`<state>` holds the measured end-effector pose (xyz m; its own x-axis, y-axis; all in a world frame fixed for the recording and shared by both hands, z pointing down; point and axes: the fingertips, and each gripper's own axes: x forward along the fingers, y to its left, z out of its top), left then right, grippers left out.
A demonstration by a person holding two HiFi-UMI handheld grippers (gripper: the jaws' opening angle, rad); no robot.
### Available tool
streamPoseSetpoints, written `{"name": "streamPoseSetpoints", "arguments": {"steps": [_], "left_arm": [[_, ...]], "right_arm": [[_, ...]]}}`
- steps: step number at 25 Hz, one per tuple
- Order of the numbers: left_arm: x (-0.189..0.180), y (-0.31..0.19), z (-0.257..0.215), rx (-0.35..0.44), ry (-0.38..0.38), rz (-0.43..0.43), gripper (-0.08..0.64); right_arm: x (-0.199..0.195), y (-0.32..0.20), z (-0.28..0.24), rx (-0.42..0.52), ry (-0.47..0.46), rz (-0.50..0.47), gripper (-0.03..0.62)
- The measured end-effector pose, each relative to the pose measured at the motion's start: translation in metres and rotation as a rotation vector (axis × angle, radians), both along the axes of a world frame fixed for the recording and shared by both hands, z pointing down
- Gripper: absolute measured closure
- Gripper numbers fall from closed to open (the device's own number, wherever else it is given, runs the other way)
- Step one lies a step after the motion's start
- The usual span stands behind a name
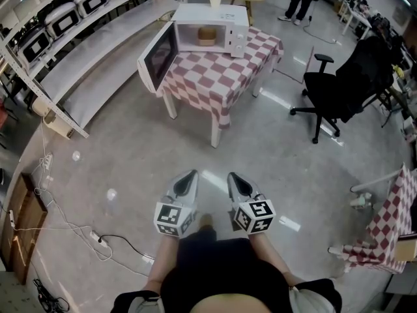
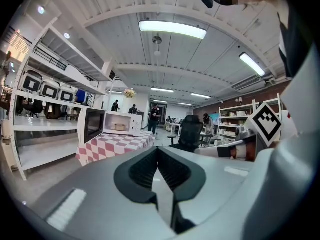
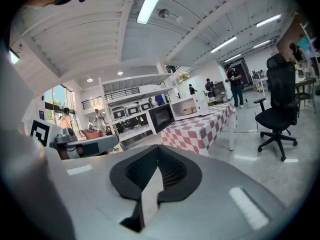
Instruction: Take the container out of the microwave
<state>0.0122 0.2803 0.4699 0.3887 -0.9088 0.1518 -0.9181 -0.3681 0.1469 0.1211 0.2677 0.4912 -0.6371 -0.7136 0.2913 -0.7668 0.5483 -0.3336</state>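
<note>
A white microwave [image 1: 212,26] stands on a table with a red-and-white checked cloth [image 1: 221,77], its door [image 1: 158,57] swung open to the left. Inside sits a tan container [image 1: 206,36]. Both grippers are far from it, held side by side over the floor in front of the person. My left gripper [image 1: 189,177] and right gripper [image 1: 234,177] are shut with nothing in them. The left gripper view shows its jaws [image 2: 158,151] together and the microwave [image 2: 117,123] far ahead. In the right gripper view its jaws [image 3: 159,151] are together and the microwave [image 3: 187,109] is distant.
Grey polished floor lies between me and the table. A black office chair [image 1: 345,87] stands to the right, long shelves [image 1: 78,57] run along the left, a power strip with cables [image 1: 98,240] lies at lower left, and another checked cloth [image 1: 391,227] is at far right.
</note>
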Motion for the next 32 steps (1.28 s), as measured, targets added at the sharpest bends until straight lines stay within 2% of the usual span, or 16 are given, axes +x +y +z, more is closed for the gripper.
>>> {"name": "streamPoseSetpoints", "arguments": {"steps": [20, 32], "left_arm": [[-0.040, -0.040, 0.017, -0.014, -0.015, 0.015, 0.549], [-0.056, -0.036, 0.021, -0.023, -0.032, -0.003, 0.549]], "right_arm": [[-0.027, -0.042, 0.013, 0.003, 0.035, 0.044, 0.592], [-0.030, -0.042, 0.012, 0.004, 0.053, 0.042, 0.592]]}}
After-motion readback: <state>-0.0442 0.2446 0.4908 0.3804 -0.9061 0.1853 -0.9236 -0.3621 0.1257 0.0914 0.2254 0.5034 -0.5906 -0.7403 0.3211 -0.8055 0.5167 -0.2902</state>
